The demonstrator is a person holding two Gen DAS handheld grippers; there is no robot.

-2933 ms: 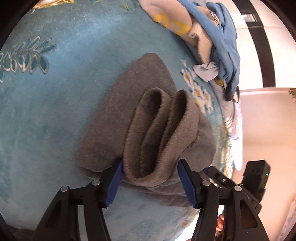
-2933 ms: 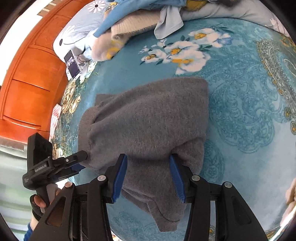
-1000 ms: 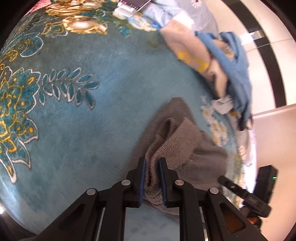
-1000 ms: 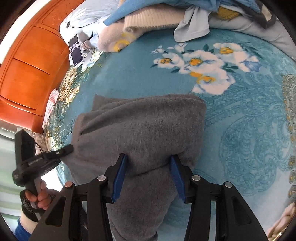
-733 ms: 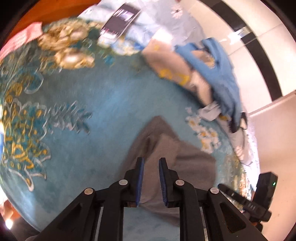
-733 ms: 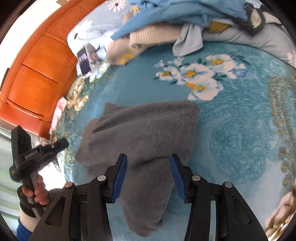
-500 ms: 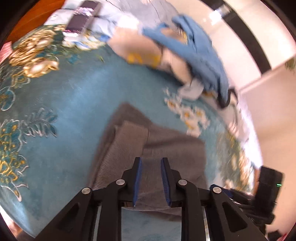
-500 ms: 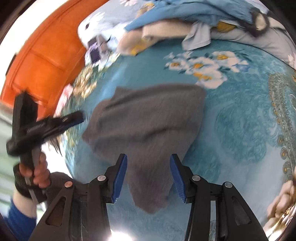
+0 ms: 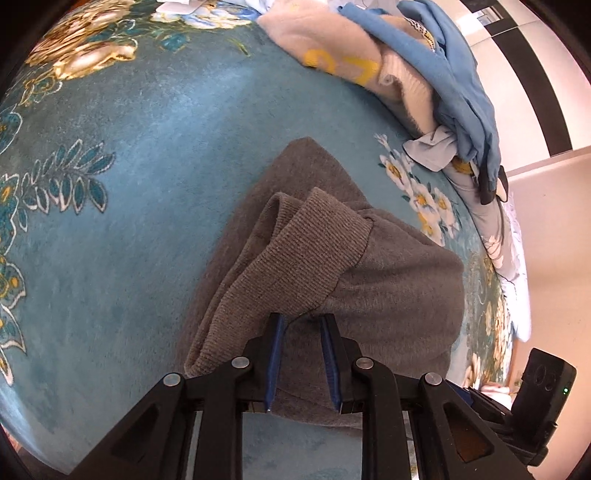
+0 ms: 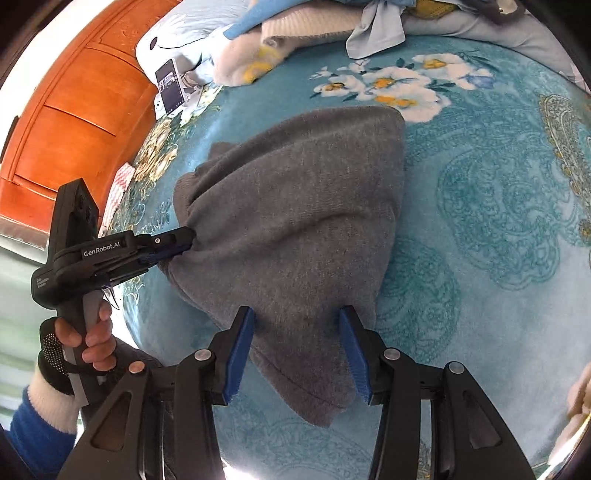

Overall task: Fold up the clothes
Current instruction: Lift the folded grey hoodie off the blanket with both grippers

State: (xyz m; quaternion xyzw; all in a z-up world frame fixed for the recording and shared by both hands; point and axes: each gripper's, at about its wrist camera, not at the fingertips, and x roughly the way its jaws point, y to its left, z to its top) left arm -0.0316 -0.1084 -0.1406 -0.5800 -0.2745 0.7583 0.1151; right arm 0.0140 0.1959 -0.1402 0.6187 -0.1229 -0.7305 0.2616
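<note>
A grey knitted sweater [image 9: 388,288] lies bunched on the teal flowered bedspread [image 9: 129,184]. My left gripper [image 9: 301,321] is shut on a fold of it just below the ribbed hem [image 9: 295,258], which drapes forward over the fingers. In the right wrist view the sweater [image 10: 295,206] is drawn tight toward the left gripper [image 10: 186,240], held by a gloved hand [image 10: 92,343]. My right gripper [image 10: 297,317] is open, its blue pads on either side of the sweater's near corner without closing on it.
A pile of blue, cream and pale clothes [image 9: 424,66] lies at the far side of the bed, also the clothes pile [image 10: 314,22]. A phone [image 10: 170,88] rests near a pillow. An orange wooden headboard [image 10: 74,110] stands to the left.
The left gripper, still shut on the sweater, has swung and carried the ribbed hem nearer the middle. The right gripper stayed open over the near corner.
</note>
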